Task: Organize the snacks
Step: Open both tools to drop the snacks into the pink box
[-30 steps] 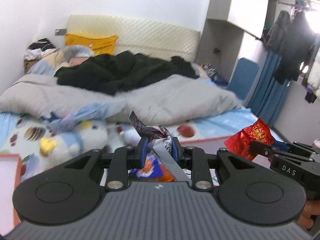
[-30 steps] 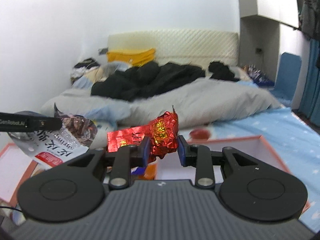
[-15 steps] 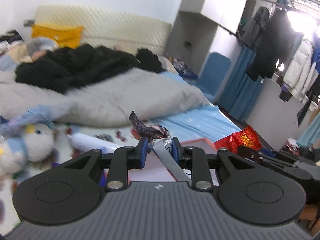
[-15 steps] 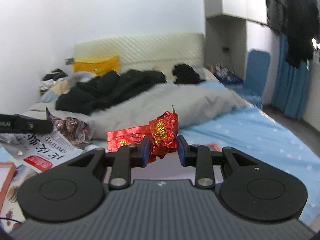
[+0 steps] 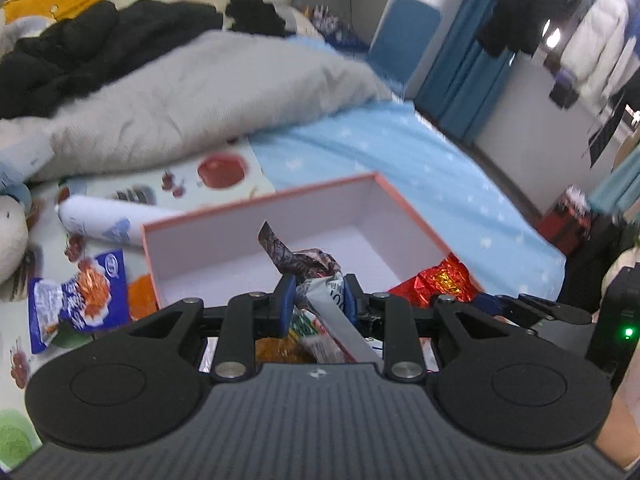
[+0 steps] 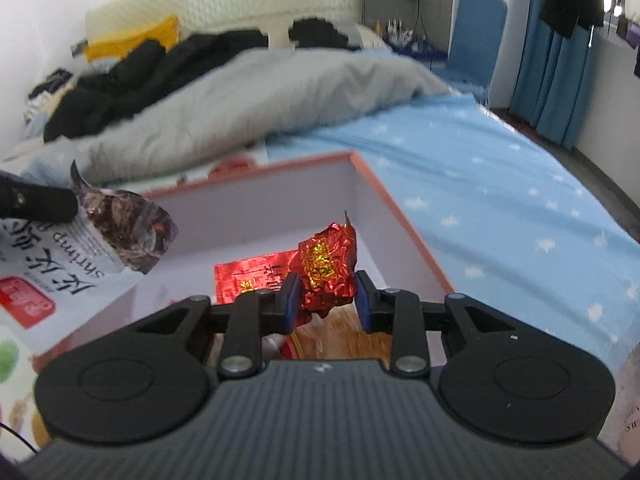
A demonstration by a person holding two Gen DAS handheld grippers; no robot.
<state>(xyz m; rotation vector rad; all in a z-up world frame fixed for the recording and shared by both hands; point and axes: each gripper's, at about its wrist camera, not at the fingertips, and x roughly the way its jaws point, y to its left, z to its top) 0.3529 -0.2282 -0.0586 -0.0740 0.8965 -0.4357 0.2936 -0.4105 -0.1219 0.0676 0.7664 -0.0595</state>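
My left gripper (image 5: 316, 296) is shut on a white shrimp snack bag (image 5: 320, 276) with a dark crumpled top, held over the near edge of an open box (image 5: 256, 204) with an orange rim and white inside. The bag also shows at the left of the right wrist view (image 6: 80, 256). My right gripper (image 6: 326, 298) is shut on a crumpled red foil snack packet (image 6: 326, 266), held above the box (image 6: 400, 216). The red packet shows in the left wrist view (image 5: 436, 282) at the box's near right corner.
The box lies on a bed with a fruit-print sheet. A blue snack bag (image 5: 76, 296) and a white tube-shaped pack (image 5: 104, 218) lie left of the box. A grey duvet (image 5: 192, 92) and black clothes lie behind. Light blue bedding (image 6: 500, 184) is on the right.
Both grippers have tilted down and come over the open box, each still holding its snack. The box now fills the middle of both views.
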